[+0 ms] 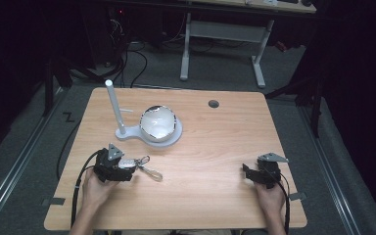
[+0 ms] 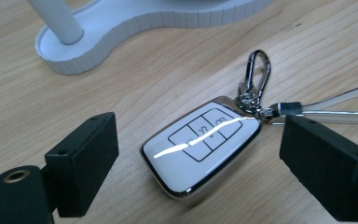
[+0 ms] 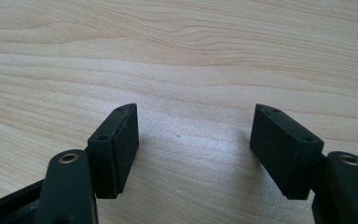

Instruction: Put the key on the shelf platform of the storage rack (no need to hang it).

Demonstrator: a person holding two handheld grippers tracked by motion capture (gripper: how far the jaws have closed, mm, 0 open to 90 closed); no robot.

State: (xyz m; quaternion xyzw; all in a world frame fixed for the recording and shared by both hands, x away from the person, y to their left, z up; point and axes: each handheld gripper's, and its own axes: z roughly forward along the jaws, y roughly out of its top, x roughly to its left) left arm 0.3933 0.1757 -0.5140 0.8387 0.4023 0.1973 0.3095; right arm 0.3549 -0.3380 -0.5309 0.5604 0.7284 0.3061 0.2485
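Observation:
A white car key fob (image 2: 200, 144) with a chrome rim lies flat on the wooden table (image 1: 210, 147), with a chrome carabiner clip (image 2: 256, 74) and a strap loop (image 2: 335, 109) on its ring. My left gripper (image 2: 200, 163) is open, one jaw on each side of the fob and neither touching it. In the high view the fob (image 1: 127, 163) lies just right of the left gripper (image 1: 127, 169), and its loop (image 1: 151, 171) trails to the right. My right gripper (image 3: 196, 149) is open over bare wood; it rests near the table's right front (image 1: 247, 172).
A white stand (image 1: 149, 133) with an upright post (image 1: 114, 105) and a shiny white bowl (image 1: 157, 121) sits behind the fob; its ribbed base (image 2: 121, 28) is close ahead of the left gripper. A round cable hole (image 1: 213, 104) is at the back. A desk frame (image 1: 223, 44) stands beyond the table.

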